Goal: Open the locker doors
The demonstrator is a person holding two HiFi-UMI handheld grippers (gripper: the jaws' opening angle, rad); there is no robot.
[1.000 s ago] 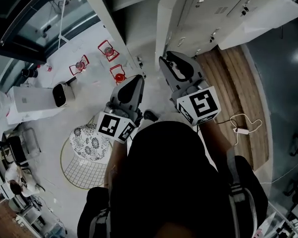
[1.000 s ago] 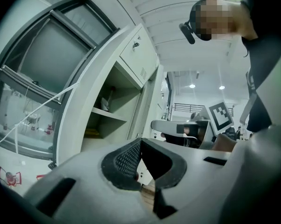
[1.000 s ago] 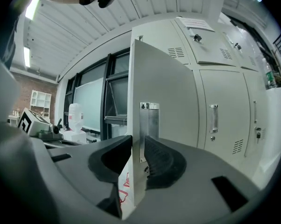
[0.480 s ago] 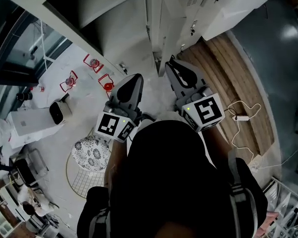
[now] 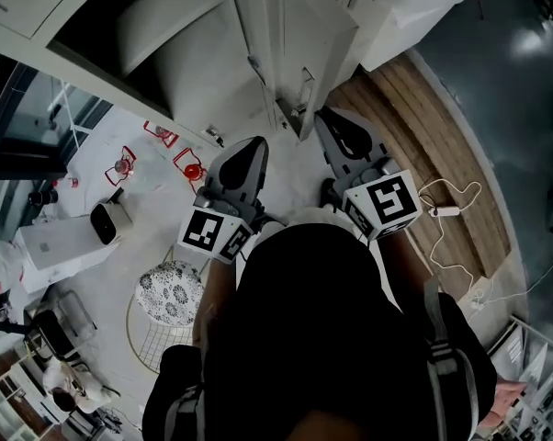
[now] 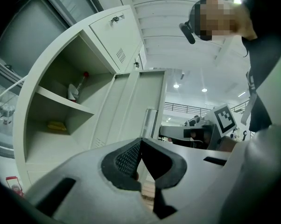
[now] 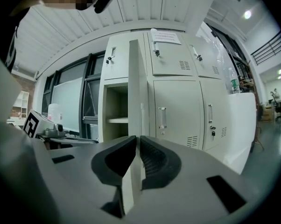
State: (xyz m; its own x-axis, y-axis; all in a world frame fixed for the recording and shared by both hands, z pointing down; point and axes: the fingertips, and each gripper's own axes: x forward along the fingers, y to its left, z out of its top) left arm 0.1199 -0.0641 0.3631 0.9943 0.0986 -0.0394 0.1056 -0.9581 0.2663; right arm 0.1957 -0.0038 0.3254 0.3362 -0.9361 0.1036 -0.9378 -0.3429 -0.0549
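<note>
Right gripper (image 7: 136, 140) is nearer, its jaws closing on the upright edge of the open door (image 7: 133, 73) at twelve o'clock; left gripper (image 6: 139, 143), pinched empty, sits at nine.

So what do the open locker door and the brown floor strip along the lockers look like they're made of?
Locker door: likely painted sheet metal, with a smooth matte off-white coat and a thin folded edge. Floor strip: looks like wood planks, brown with lengthwise seams, possibly laminate.
</note>
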